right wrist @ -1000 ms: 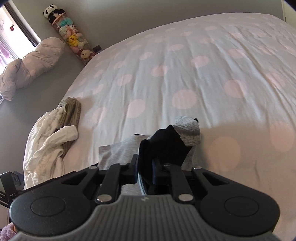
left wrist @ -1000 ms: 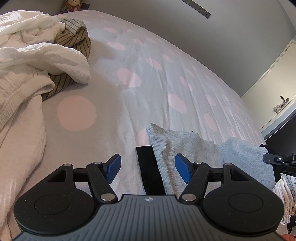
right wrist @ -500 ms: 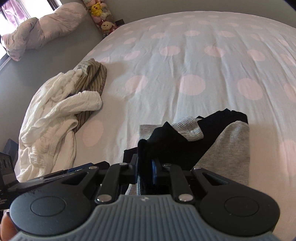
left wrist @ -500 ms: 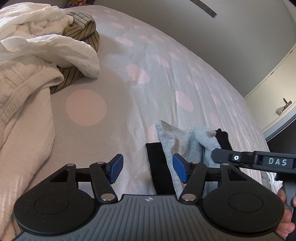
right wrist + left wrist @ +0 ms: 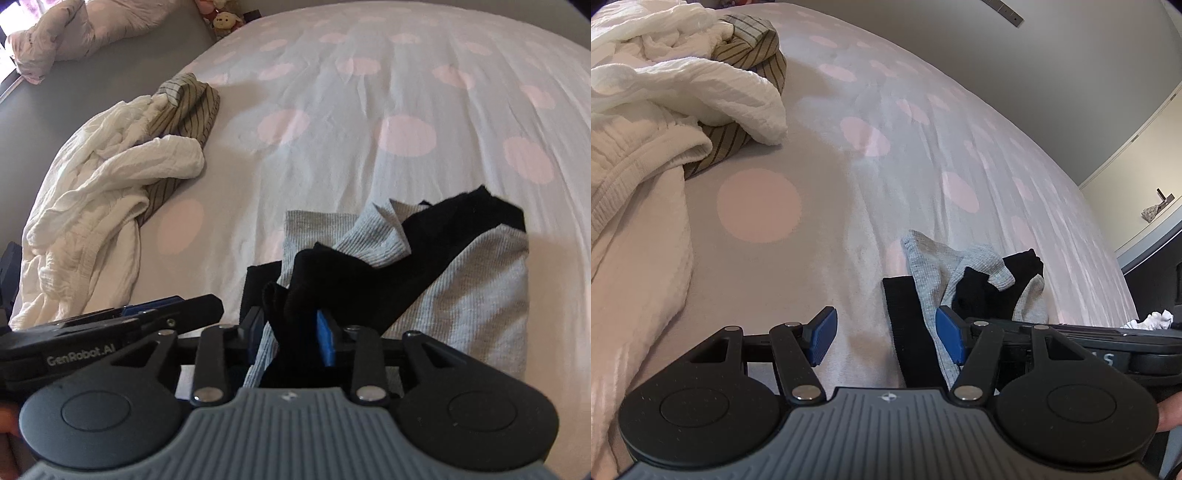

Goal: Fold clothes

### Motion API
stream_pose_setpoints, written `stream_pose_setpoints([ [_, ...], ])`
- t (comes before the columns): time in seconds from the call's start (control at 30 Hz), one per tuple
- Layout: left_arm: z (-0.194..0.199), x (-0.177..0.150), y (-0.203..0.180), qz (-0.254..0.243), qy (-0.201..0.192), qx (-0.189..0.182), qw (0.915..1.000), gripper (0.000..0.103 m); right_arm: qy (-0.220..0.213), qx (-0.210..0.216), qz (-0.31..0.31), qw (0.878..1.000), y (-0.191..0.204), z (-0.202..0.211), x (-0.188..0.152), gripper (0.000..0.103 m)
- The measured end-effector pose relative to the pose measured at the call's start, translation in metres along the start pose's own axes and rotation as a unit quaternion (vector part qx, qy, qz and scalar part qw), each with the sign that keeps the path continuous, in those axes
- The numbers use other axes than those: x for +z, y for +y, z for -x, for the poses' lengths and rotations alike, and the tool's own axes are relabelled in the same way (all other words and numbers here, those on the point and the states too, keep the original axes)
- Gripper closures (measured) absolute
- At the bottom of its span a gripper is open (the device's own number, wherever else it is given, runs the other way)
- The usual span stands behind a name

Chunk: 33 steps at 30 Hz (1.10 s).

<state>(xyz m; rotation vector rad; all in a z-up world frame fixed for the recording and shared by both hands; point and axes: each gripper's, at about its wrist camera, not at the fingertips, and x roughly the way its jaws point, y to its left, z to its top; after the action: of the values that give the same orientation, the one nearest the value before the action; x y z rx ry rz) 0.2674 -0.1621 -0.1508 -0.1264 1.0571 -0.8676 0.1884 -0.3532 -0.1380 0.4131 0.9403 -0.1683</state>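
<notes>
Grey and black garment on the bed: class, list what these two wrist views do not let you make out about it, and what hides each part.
- Near edge of the grey and black garment: right wrist view, covered by the right gripper, whose jaws are opening with black fabric between them.
- Its right-hand part: left wrist view, hidden behind the left gripper.
- What kind of garment: bunched, cannot tell.

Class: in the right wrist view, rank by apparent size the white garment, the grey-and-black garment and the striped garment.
1. white garment and grey-and-black garment: alike, and the latter lies nearer the camera
2. striped garment, partly covered
</notes>
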Motion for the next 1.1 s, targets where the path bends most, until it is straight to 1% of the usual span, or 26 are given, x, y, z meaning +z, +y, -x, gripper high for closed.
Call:
stream_pose_setpoints([
  [0.03,0.001,0.0,-0.002,-0.003,0.0,-0.001,1.0,0.046,-0.011,-0.003,0.012,1.0,0.001,0.01,0.001,0.063],
  [0.1,0.007,-0.001,-0.007,-0.013,0.0,-0.004,0.9999,0.046,-0.026,-0.009,0.026,0.999,-0.002,0.027,0.0,0.057],
  [0.2,0.014,-0.004,-0.016,-0.029,0.003,-0.006,0.9995,0.046,-0.041,-0.022,0.036,0.998,-0.013,0.048,-0.004,0.055],
  [0.3,0.012,-0.008,-0.019,-0.03,0.023,-0.002,0.9993,0.046,-0.043,-0.033,0.027,0.998,-0.031,0.063,-0.017,0.054],
  [0.4,0.011,-0.012,-0.024,-0.043,0.039,0.011,0.9982,0.046,-0.039,-0.032,0.004,0.999,-0.046,0.073,-0.038,0.052],
  [0.43,0.011,-0.013,-0.026,-0.048,0.041,0.011,0.998,0.046,-0.038,-0.03,-0.004,0.999,-0.049,0.075,-0.045,0.051],
  [0.5,0.011,-0.015,-0.028,-0.055,0.044,0.011,0.9975,0.046,-0.037,-0.028,-0.018,0.999,-0.055,0.078,-0.06,0.045],
  [0.53,0.011,-0.015,-0.028,-0.056,0.044,0.012,0.9974,0.046,-0.037,-0.027,-0.022,0.999,-0.057,0.079,-0.066,0.044],
  [0.6,0.012,-0.016,-0.028,-0.055,0.043,0.014,0.9975,0.046,-0.037,-0.018,-0.026,0.999,-0.06,0.08,-0.078,0.043],
  [0.7,0.014,-0.016,-0.026,-0.049,0.041,0.007,0.9979,0.046,-0.026,-0.007,-0.016,0.999,-0.06,0.073,-0.088,0.043],
  [0.73,0.015,-0.016,-0.026,-0.047,0.041,0.003,0.998,0.046,-0.028,-0.005,-0.011,1.0,-0.06,0.071,-0.089,0.044],
  [0.77,0.016,-0.017,-0.026,-0.045,0.043,-0.003,0.9981,0.046,-0.03,-0.002,-0.008,1.0,-0.06,0.068,-0.09,0.048],
  [0.8,0.017,-0.018,-0.026,-0.043,0.044,-0.008,0.9981,0.046,-0.03,0.004,-0.011,0.999,-0.06,0.066,-0.089,0.056],
  [0.83,0.018,-0.019,-0.026,-0.042,0.045,-0.011,0.998,0.046,-0.029,0.011,-0.013,0.999,-0.06,0.063,-0.088,0.061],
  [0.87,0.019,-0.021,-0.027,-0.041,0.047,-0.012,0.998,0.046,-0.029,0.017,-0.015,0.999,-0.06,0.061,-0.088,0.073],
  [0.9,0.019,-0.022,-0.027,-0.039,0.047,-0.011,0.9981,0.046,-0.032,0.021,-0.014,0.999,-0.058,0.062,-0.087,0.081],
  [0.93,0.02,-0.022,-0.026,-0.034,0.047,-0.01,0.9983,0.046,-0.034,0.026,-0.011,0.999,-0.055,0.063,-0.087,0.081],
  [0.97,0.02,-0.022,-0.025,-0.03,0.046,-0.009,0.9984,0.046,-0.04,0.031,-0.002,0.999,-0.05,0.067,-0.087,0.084],
  [1.0,0.021,-0.022,-0.024,-0.026,0.046,-0.007,0.9986,0.046,-0.044,0.036,0.009,0.998,-0.044,0.07,-0.088,0.089],
  [1.1,0.024,-0.021,-0.02,-0.014,0.039,-0.004,0.9991,0.046,-0.05,0.047,0.054,0.996,-0.022,0.079,-0.093,0.091],
])
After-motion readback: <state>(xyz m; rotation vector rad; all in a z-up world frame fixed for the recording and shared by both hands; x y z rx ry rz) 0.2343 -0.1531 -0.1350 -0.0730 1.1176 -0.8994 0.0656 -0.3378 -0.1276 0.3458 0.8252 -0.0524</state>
